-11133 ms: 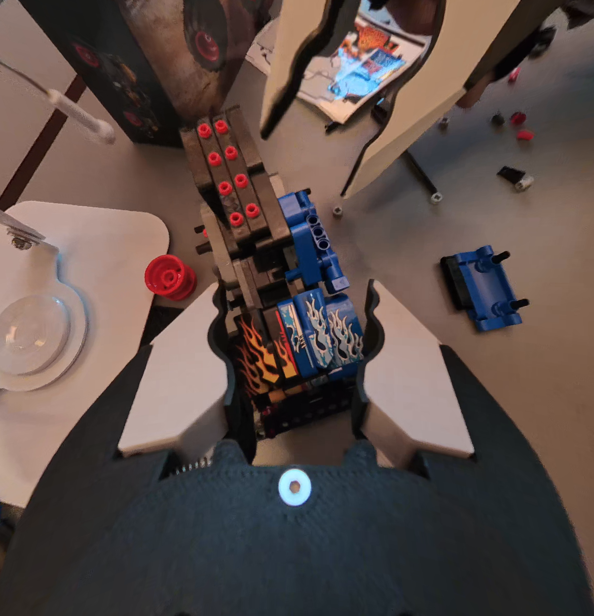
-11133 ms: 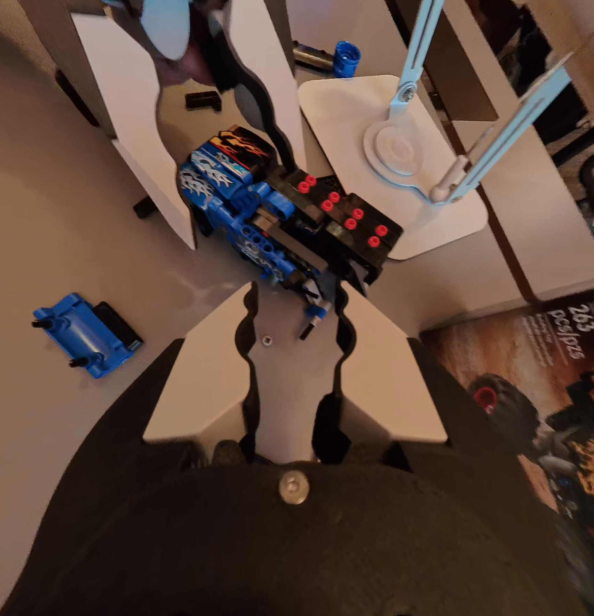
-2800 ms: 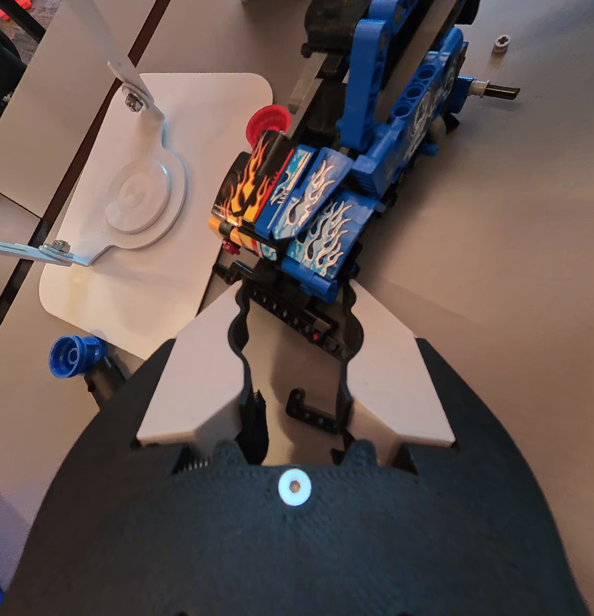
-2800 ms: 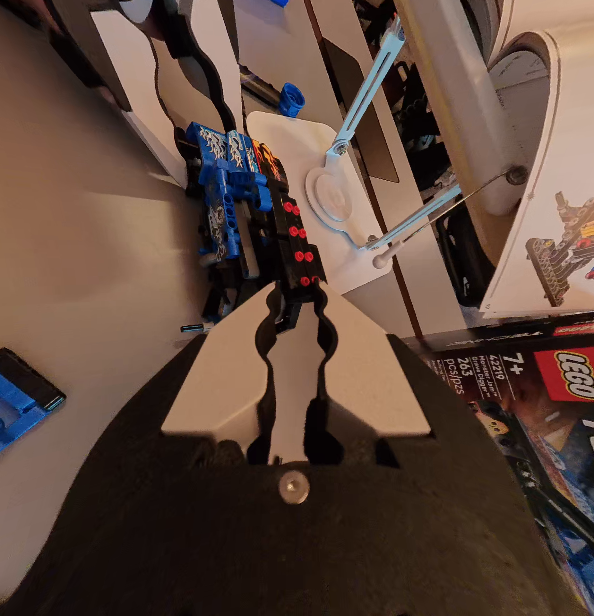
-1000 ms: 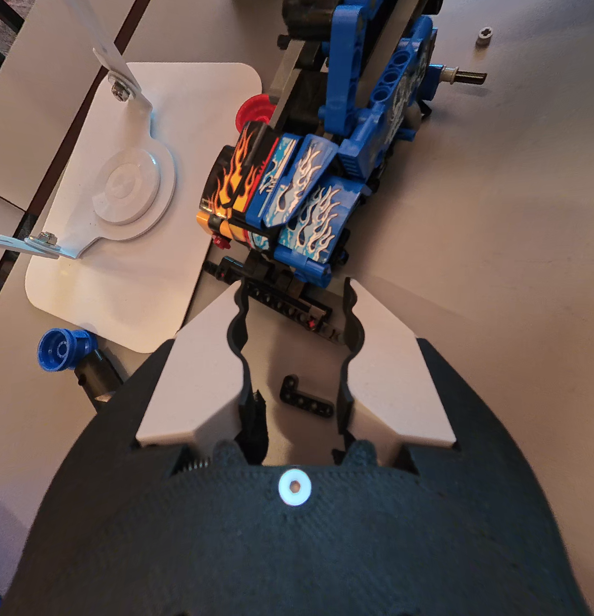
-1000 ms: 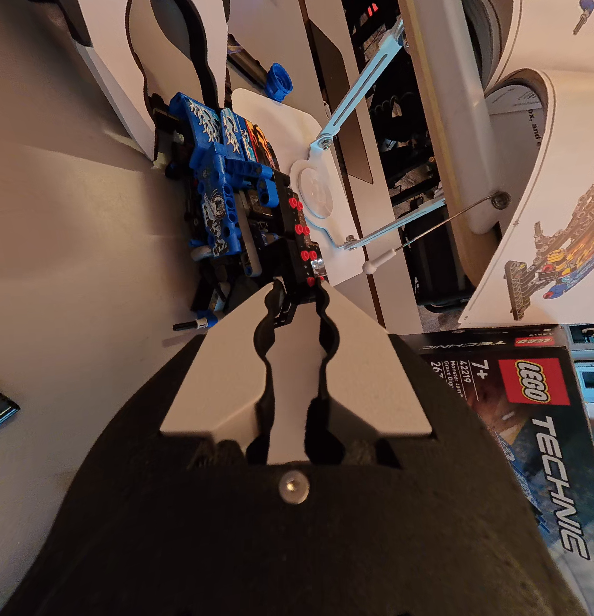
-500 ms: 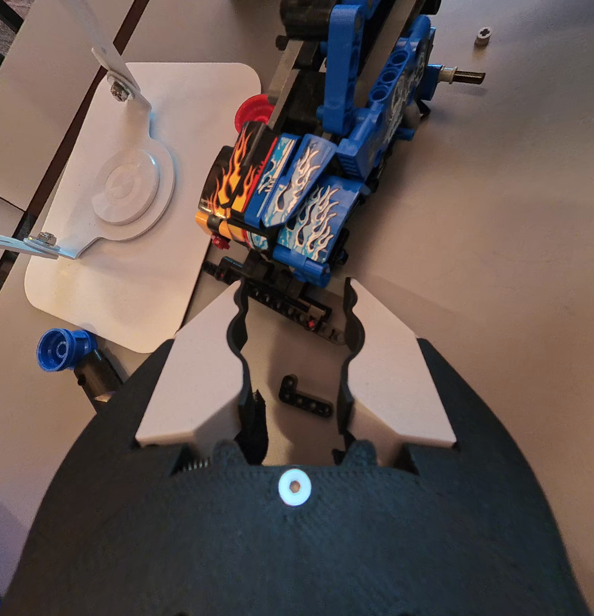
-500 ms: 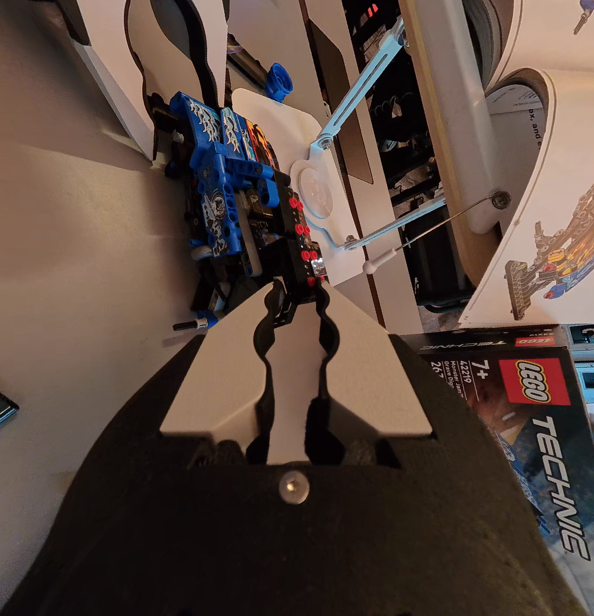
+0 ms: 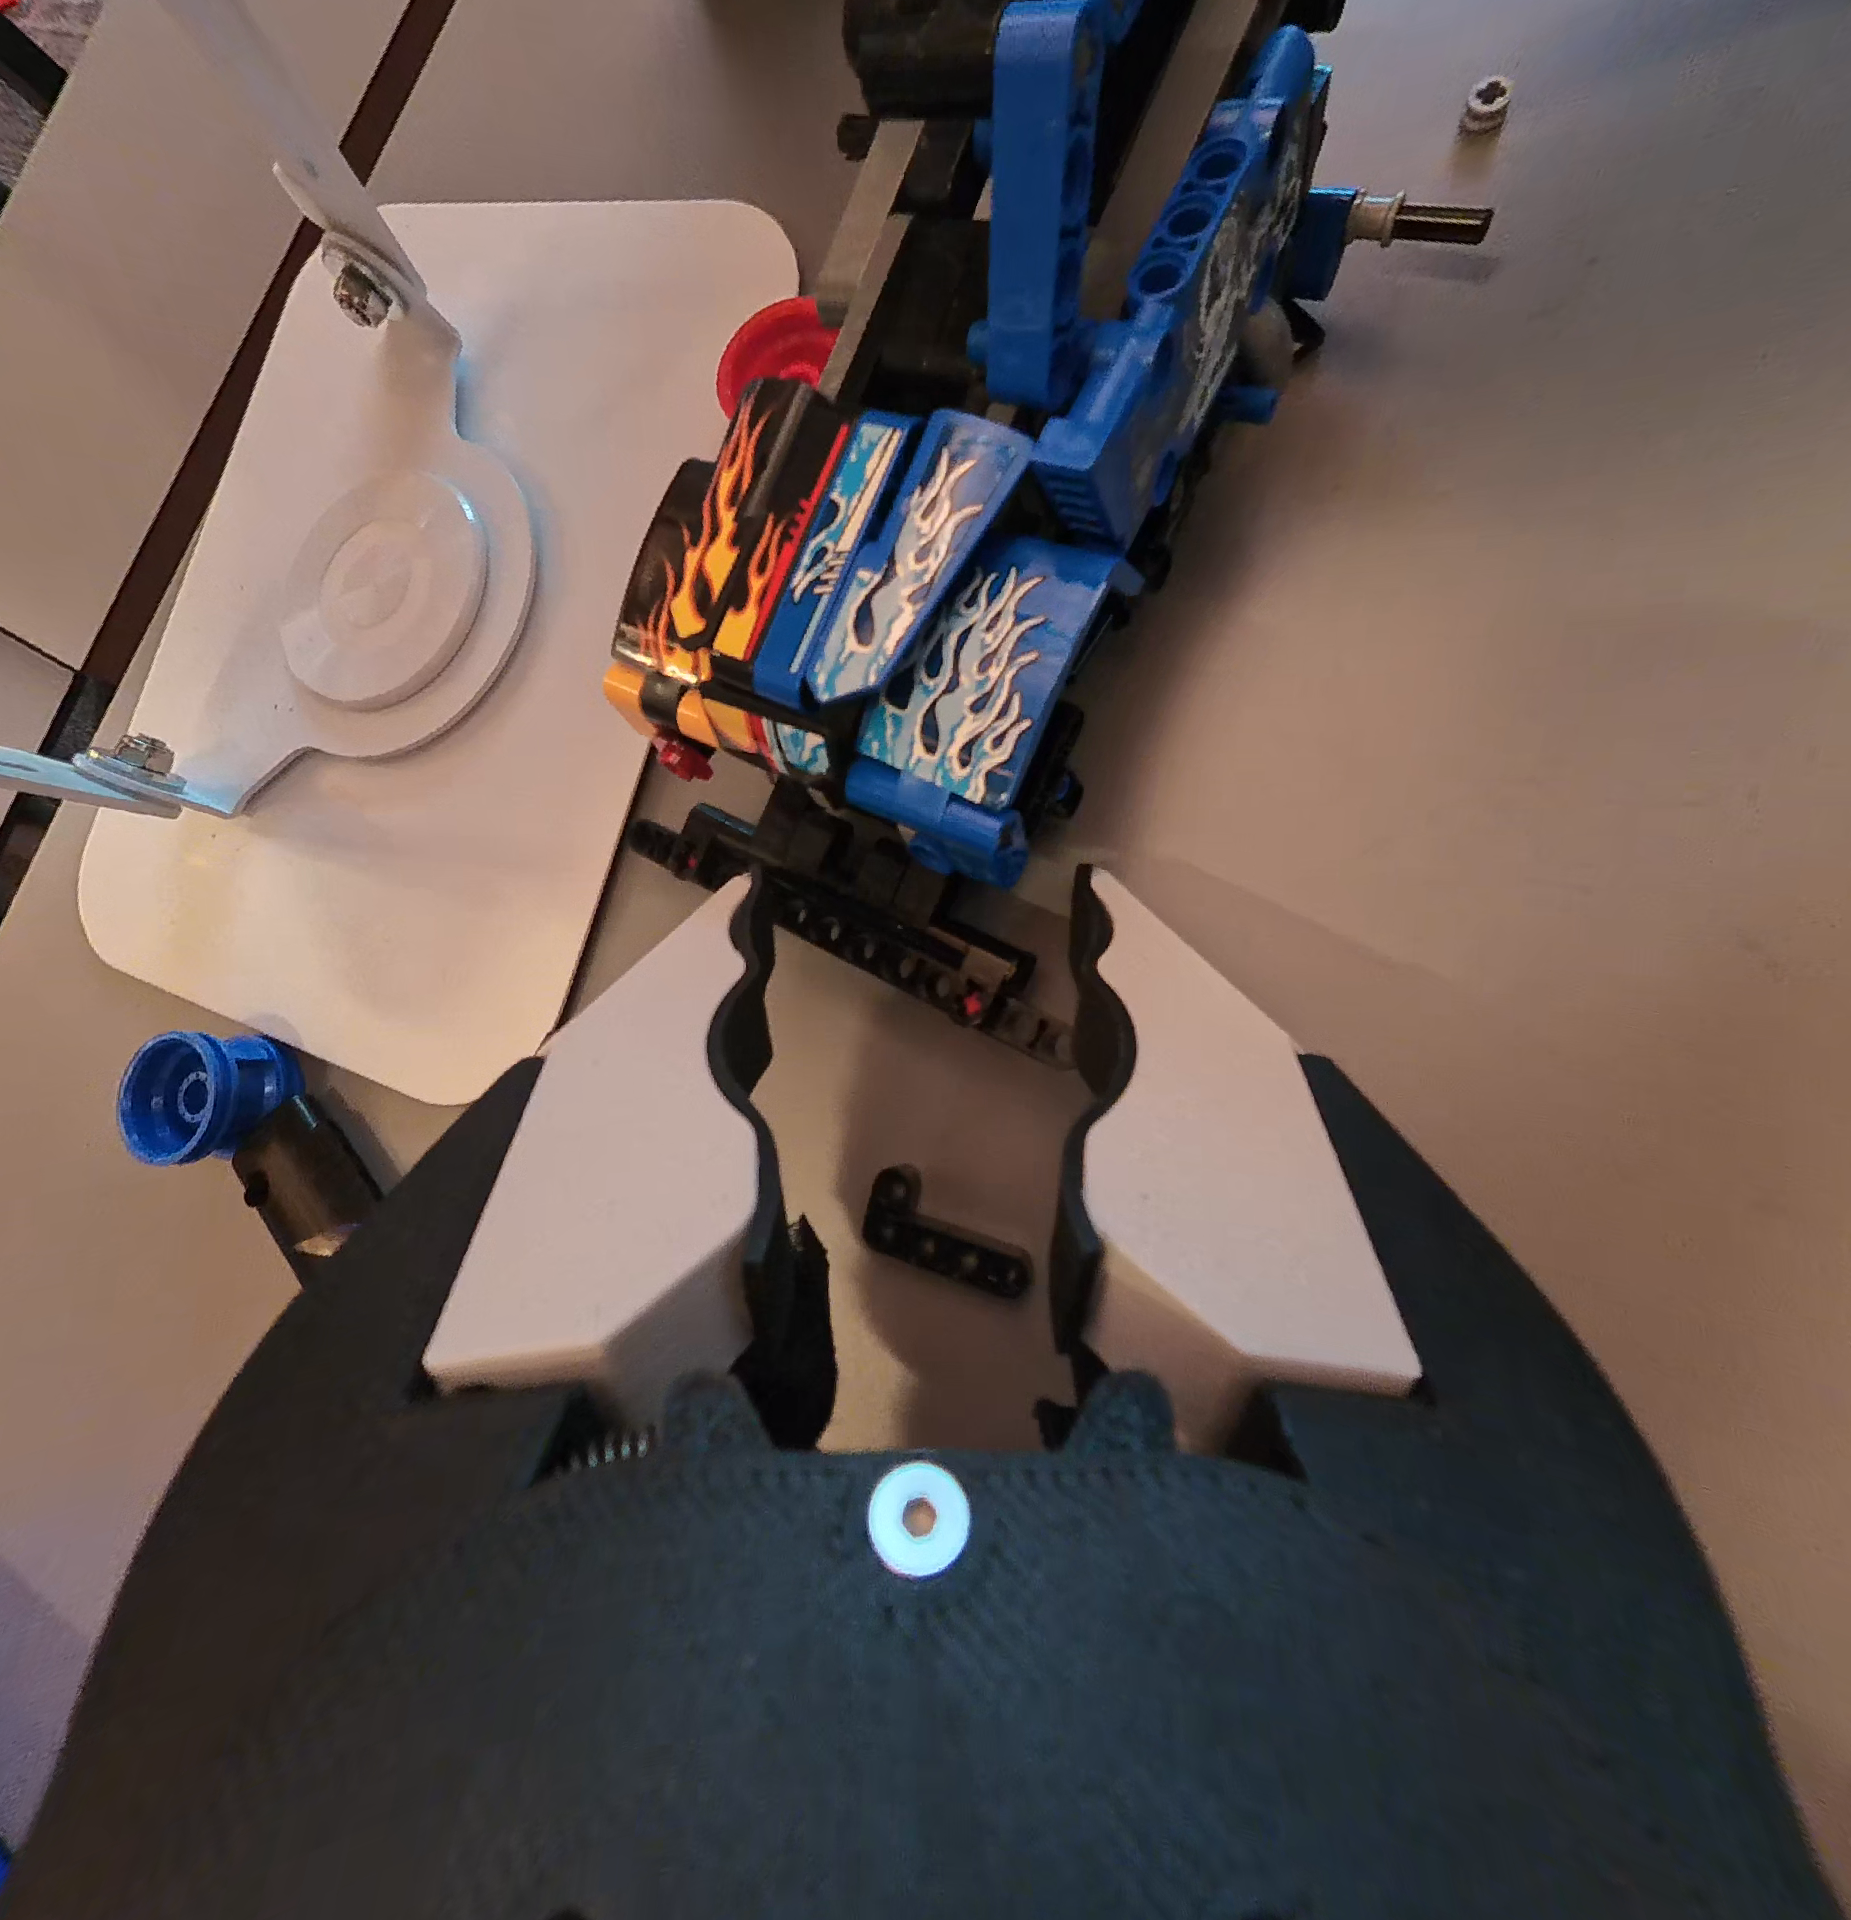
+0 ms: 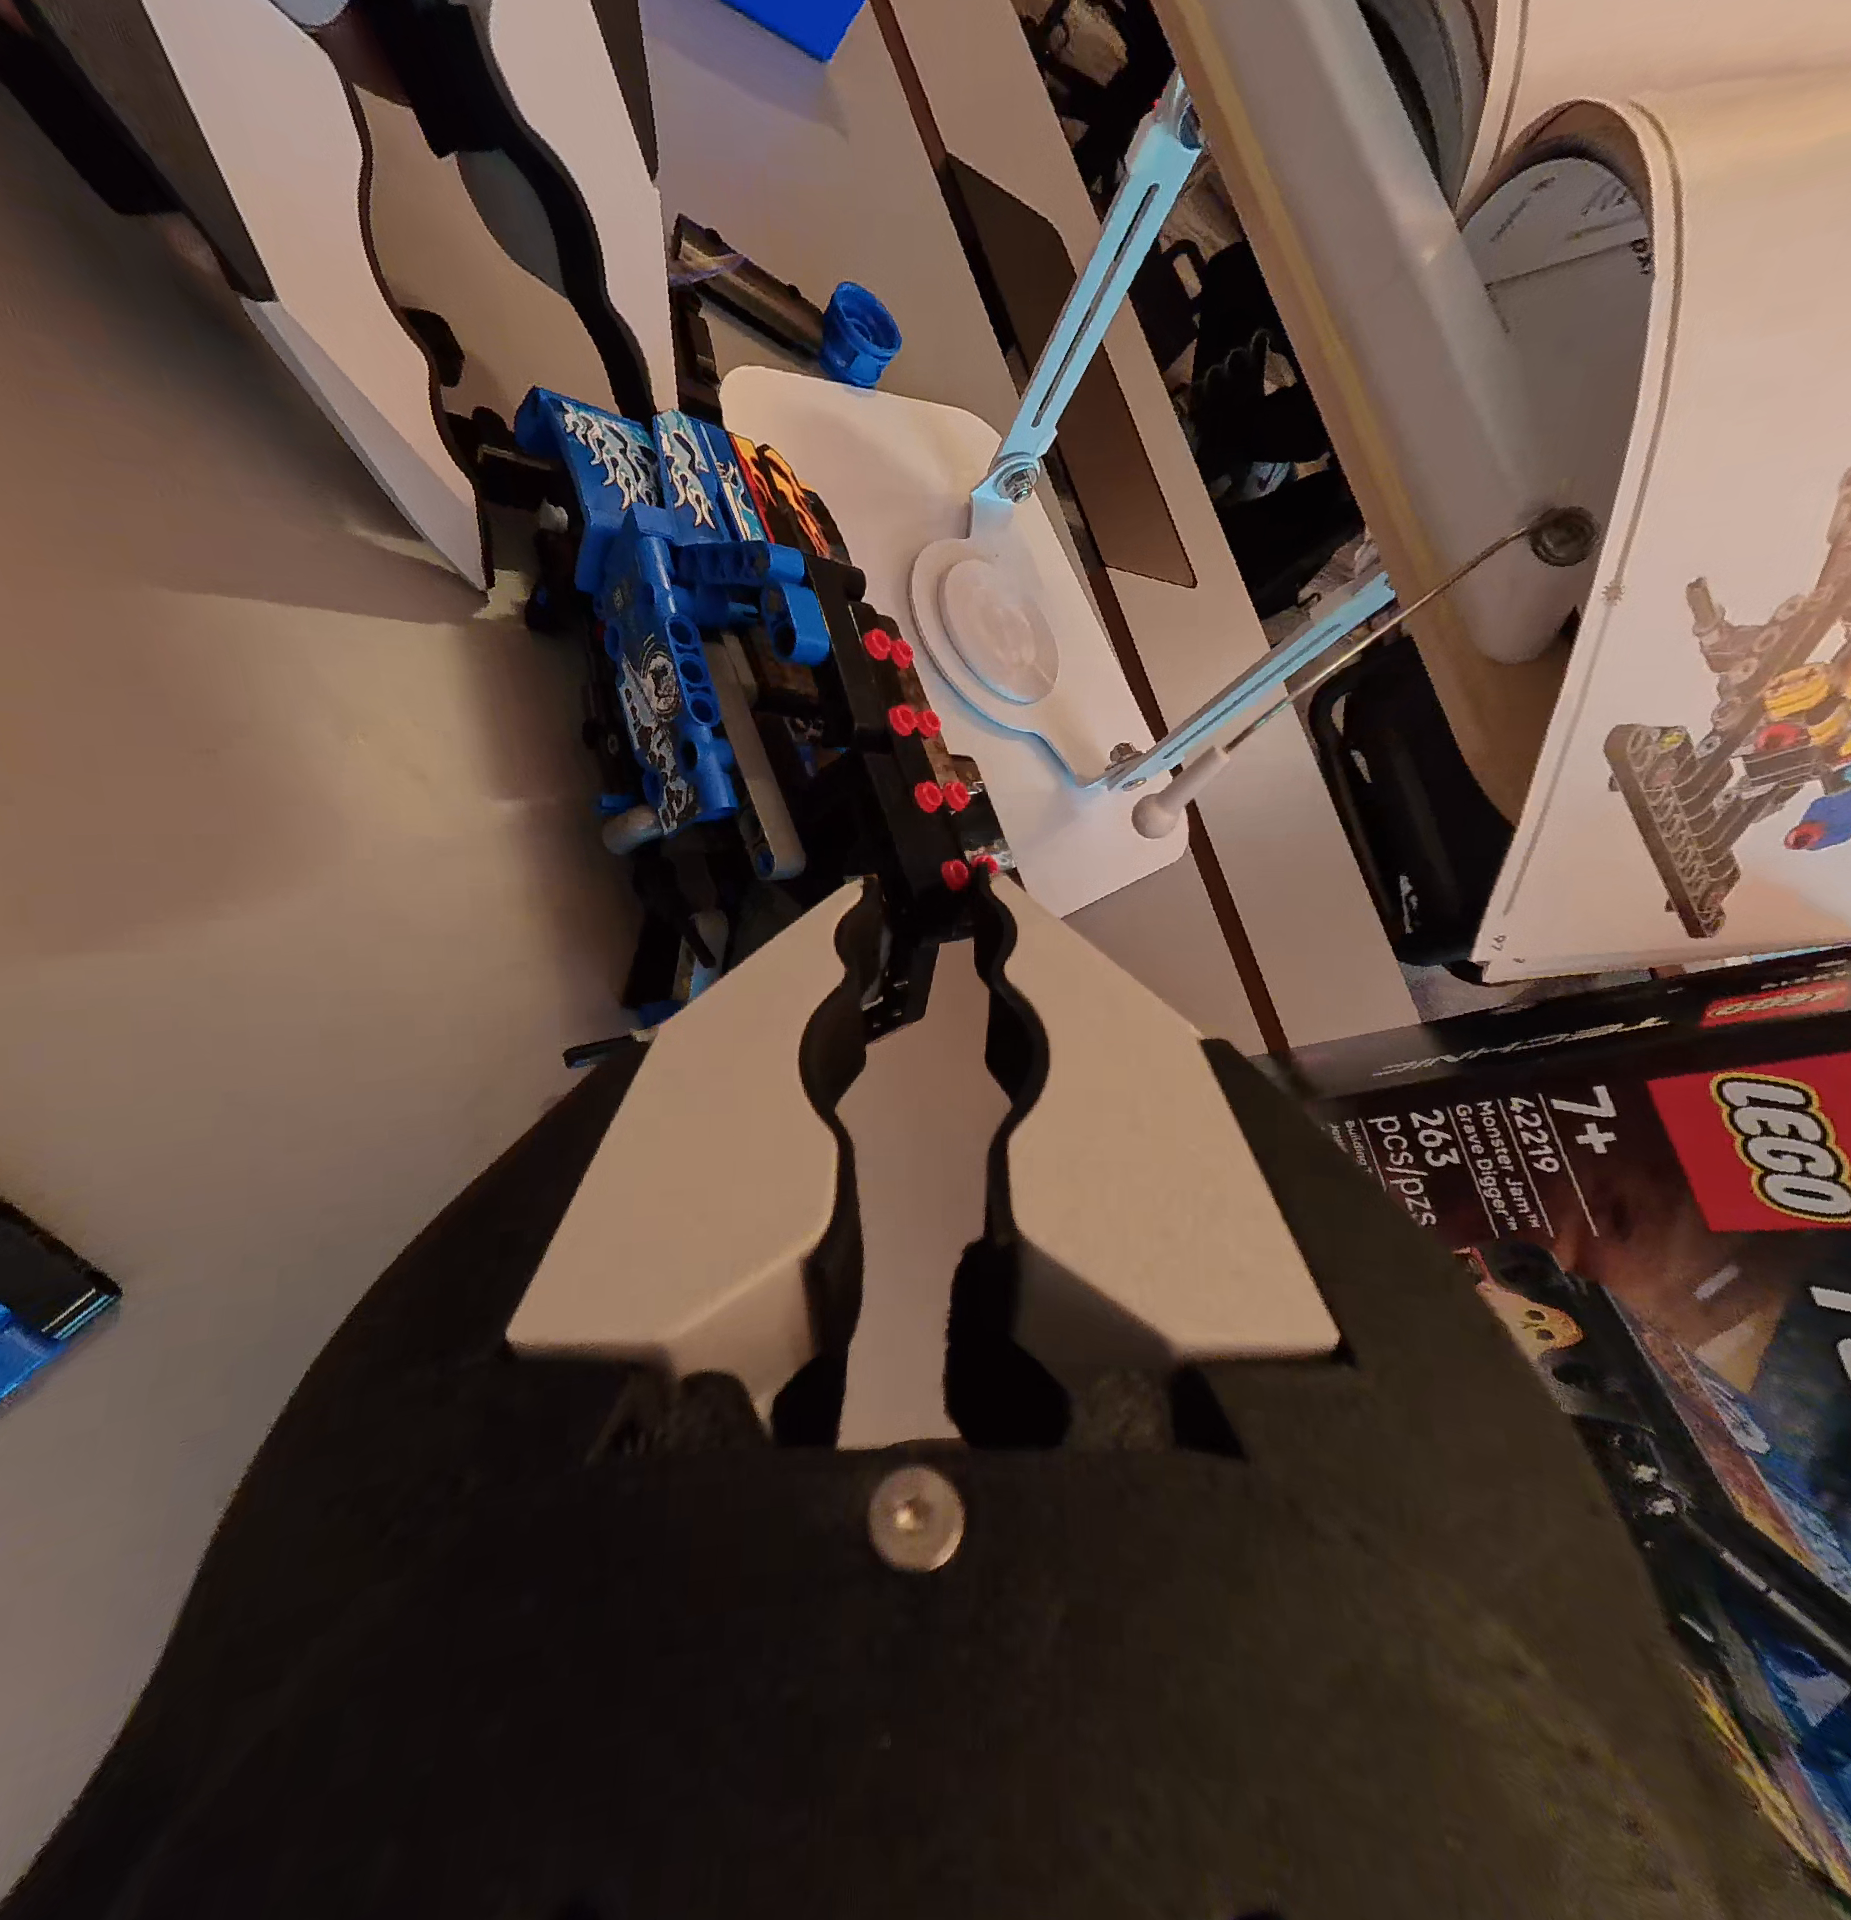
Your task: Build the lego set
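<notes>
Our right gripper (image 10: 916, 920) pinches the black rear end of the blue-and-black flame-decorated brick truck model (image 10: 692, 665); our left gripper (image 9: 916, 914) gapes, holding nothing.

The truck lies on the beige table (image 9: 1523, 831) beside the white stand base (image 9: 381, 727); the right fingers hide its tail; only the left view shows the small black L-shaped beam (image 9: 947, 1236); bare table lies right.
</notes>
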`<state>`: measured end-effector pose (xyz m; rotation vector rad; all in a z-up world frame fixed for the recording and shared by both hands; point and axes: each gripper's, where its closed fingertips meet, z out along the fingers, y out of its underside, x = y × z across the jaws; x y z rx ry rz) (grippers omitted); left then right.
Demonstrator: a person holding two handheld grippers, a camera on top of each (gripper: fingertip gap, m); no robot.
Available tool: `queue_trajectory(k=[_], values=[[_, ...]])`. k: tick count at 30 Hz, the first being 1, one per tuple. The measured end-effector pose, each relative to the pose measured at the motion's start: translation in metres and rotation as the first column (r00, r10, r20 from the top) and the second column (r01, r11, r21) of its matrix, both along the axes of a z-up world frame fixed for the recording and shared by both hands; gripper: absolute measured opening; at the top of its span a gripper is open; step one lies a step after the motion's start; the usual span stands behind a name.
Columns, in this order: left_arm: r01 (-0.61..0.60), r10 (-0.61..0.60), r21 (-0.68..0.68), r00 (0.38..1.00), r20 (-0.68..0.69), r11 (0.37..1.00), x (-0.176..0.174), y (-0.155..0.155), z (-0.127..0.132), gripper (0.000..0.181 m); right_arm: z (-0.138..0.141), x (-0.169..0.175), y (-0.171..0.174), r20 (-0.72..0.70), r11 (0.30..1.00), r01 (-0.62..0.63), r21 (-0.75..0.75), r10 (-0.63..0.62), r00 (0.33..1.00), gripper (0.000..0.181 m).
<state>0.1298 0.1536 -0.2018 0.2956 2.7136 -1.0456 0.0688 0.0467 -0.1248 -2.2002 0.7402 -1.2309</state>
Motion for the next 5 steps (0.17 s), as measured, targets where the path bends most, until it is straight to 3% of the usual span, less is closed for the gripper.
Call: queue_trajectory(k=[5], values=[[0.0,0.0,-0.003,1.0,0.008,1.0,0.0001,-0.001,0.0002,0.054,0.0002,0.0005,-0.0012,-0.001,1.0,0.002,0.017,-0.002,1.0,0.016]])
